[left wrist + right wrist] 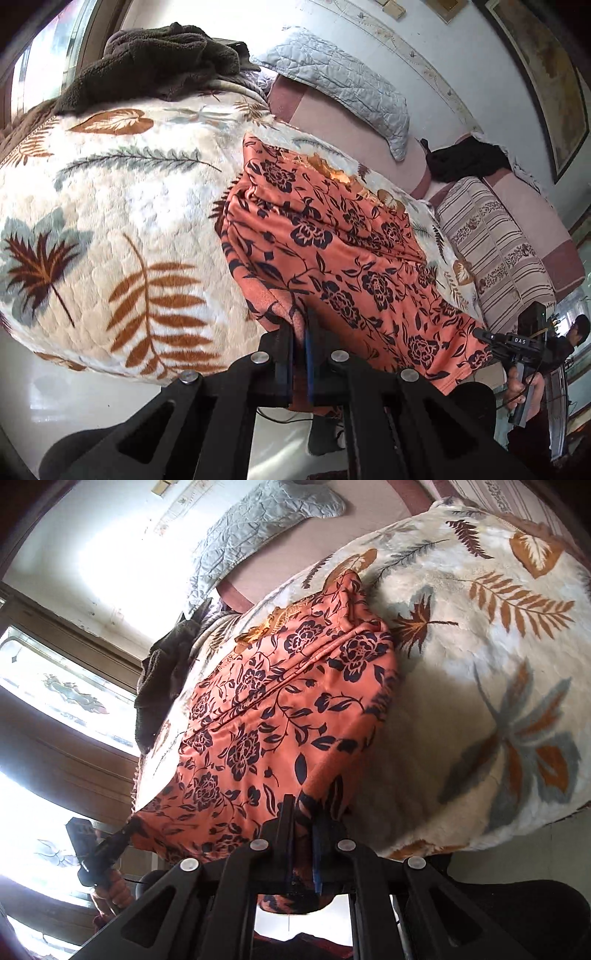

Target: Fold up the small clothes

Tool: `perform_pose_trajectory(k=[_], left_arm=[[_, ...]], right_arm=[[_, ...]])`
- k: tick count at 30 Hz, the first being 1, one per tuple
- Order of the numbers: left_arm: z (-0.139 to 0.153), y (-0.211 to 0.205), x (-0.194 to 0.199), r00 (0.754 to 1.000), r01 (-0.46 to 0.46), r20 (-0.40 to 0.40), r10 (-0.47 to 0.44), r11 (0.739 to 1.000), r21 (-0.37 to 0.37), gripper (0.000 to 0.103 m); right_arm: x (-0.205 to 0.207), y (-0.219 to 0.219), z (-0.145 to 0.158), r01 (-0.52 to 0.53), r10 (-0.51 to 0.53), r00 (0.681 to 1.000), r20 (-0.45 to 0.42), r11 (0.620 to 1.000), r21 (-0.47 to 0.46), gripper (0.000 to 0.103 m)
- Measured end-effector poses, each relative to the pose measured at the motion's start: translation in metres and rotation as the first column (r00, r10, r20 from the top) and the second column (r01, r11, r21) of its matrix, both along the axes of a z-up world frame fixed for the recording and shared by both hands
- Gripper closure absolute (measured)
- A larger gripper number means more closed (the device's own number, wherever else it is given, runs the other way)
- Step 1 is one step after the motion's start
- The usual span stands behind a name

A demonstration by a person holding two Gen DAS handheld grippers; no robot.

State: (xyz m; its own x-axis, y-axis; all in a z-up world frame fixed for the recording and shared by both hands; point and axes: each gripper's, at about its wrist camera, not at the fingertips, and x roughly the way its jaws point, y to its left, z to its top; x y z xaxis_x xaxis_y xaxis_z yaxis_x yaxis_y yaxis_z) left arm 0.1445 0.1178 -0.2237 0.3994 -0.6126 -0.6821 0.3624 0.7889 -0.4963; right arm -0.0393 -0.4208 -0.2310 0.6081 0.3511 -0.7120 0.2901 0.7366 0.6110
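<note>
Across the bed, on the cream leaf-print blanket (110, 206), lies the orange floral garment (332, 251), salmon cloth covered in dark navy roses and trailing vines, rumpled into long creases down its middle. Left gripper (299, 332) at six o'clock in its own view, pressed together on the near hem, a fold of orange cloth pinched between the blue-edged pads. Right gripper (303, 819) doing the same at six o'clock in the right wrist view, clamped on the other near corner of the garment (280, 701), cloth bunched between its fingers and hanging below them.

What kind of garment this is stays hard to say; its far end, up at twelve o'clock, crumples against the blanket (480, 664) and its outline is lost. The hem under each gripper vanishes behind the black frames.

Left wrist view catches the right gripper (484, 334) from outside at four o'clock, a hand (521, 384) round its handle, and a striped cushion (495, 251) at three o'clock, plus a dark brown fleece (155, 59) heaped at eleven. Right wrist view shows the left gripper (125, 830) at eight o'clock against bright windows, and the quilted grey pillow (258, 524) at twelve.
</note>
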Motion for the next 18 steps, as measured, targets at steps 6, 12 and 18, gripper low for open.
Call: perform_pose_trajectory(k=[6,12,18], left_arm=[[-0.05,-0.016,0.012,0.993,0.022,-0.115,-0.008,0.993,0.114,0.098],[-0.075,-0.006,0.007,0.984,-0.017,-0.173,0.048,0.985,0.173,0.062],[-0.08,-0.007,0.009,0.983,-0.019,-0.176,0.056,0.979,0.202,0.037]], right_arm=[[0.025,0.0,-0.057,0.031,-0.024,0.988,-0.155,0.999,0.043,0.095],[0.026,-0.005,-0.072,0.05,-0.049,0.973,-0.225,0.999,-0.003,0.084],[0.026,-0.007,-0.088,0.082,-0.093,0.968,-0.233,0.995,-0.055,0.028]])
